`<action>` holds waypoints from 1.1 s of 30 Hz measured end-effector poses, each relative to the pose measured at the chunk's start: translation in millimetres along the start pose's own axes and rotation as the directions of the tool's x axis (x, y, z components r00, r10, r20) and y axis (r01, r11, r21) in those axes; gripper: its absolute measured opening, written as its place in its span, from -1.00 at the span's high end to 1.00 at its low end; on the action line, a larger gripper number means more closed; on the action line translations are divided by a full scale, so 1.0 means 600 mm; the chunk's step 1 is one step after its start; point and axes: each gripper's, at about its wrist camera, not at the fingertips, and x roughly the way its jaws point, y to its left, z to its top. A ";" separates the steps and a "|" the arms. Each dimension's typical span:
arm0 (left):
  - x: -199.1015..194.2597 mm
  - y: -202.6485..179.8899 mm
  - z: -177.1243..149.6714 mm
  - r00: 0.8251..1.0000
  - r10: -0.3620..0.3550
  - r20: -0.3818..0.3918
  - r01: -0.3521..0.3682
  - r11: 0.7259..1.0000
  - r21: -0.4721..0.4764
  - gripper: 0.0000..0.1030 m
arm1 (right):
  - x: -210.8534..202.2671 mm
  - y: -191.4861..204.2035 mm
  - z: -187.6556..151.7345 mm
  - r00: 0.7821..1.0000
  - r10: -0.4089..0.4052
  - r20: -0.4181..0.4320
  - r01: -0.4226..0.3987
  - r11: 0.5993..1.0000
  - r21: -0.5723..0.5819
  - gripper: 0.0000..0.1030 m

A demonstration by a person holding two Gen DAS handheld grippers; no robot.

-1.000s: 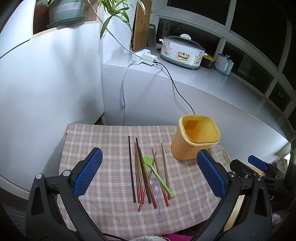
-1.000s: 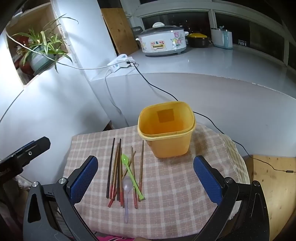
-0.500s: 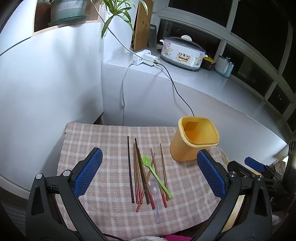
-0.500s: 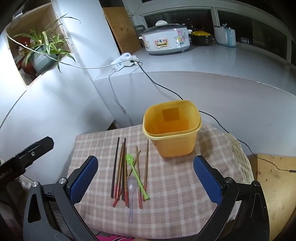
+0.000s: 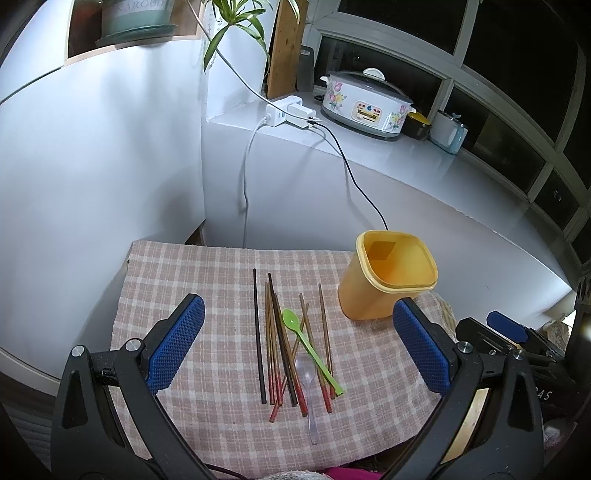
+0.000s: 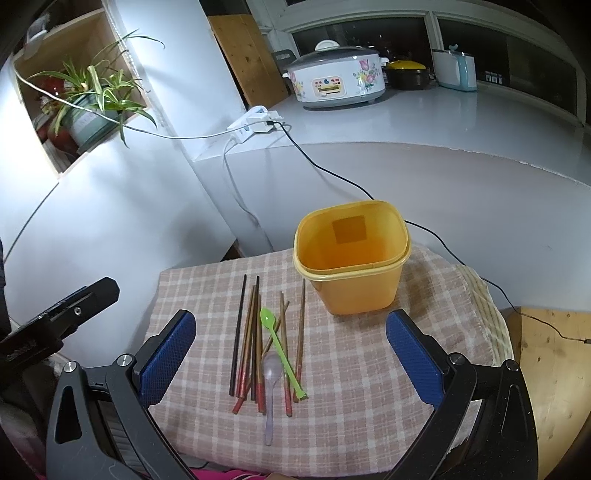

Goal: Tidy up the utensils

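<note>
Compared with 1 second ago, both views have pulled back and risen a little: the checked cloth [image 5: 207, 280] and the utensils sit lower and smaller between the fingers, while more of the white ledge behind comes into sight. Nothing on the cloth has shifted.

The left hand-held gripper [image 5: 295, 343] hovers above the near edge of the bench, its 2 blue-padded fingers [image 5: 173, 343] spread wide and holding nothing. The right hand-held gripper [image 6: 291, 350] hangs at a like height just to its right, also spread wide and empty; part of it shows at the right edge of the left view.

Below them the chopsticks [image 5: 275, 343] lie in a loose bundle, roughly parallel, red-tipped ends toward the camera, with 1 black chopstick [image 5: 258, 332] at the left side. A green spoon [image 5: 308, 349] lies slanted across the bundle, bowl pointing away, and a clear spoon [image 5: 308, 384] lies under it with its handle toward the near edge. The yellow container [image 6: 351, 258] stands upright and empty on the far right part of the cloth, just beside the chopsticks but apart from them.

Farther back, a power strip [image 5: 286, 115] and a floral rice cooker [image 5: 364, 105] sit on the ledge. The plant pot [image 5: 136, 14] on the shelf bears partly cut-off lettering reading "NAROUD"; the left hand-held gripper's body, at the left edge of the right view, shows small white print too blurred to read.
</note>
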 end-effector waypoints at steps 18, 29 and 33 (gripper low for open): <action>0.002 0.007 0.000 1.000 -0.010 -0.002 0.010 1.000 -0.007 -1.00 | 0.001 0.002 0.000 1.000 0.005 0.001 -0.005 1.000 0.006 -0.98; 0.002 0.008 0.001 1.000 -0.010 -0.003 0.010 1.000 -0.008 -1.00 | 0.003 0.005 0.001 1.000 0.006 -0.003 -0.006 1.000 0.008 -0.98; 0.002 0.008 0.001 1.000 -0.011 -0.004 0.010 1.000 -0.010 -1.00 | 0.007 0.006 0.003 1.000 0.008 -0.008 -0.008 1.000 0.008 -0.98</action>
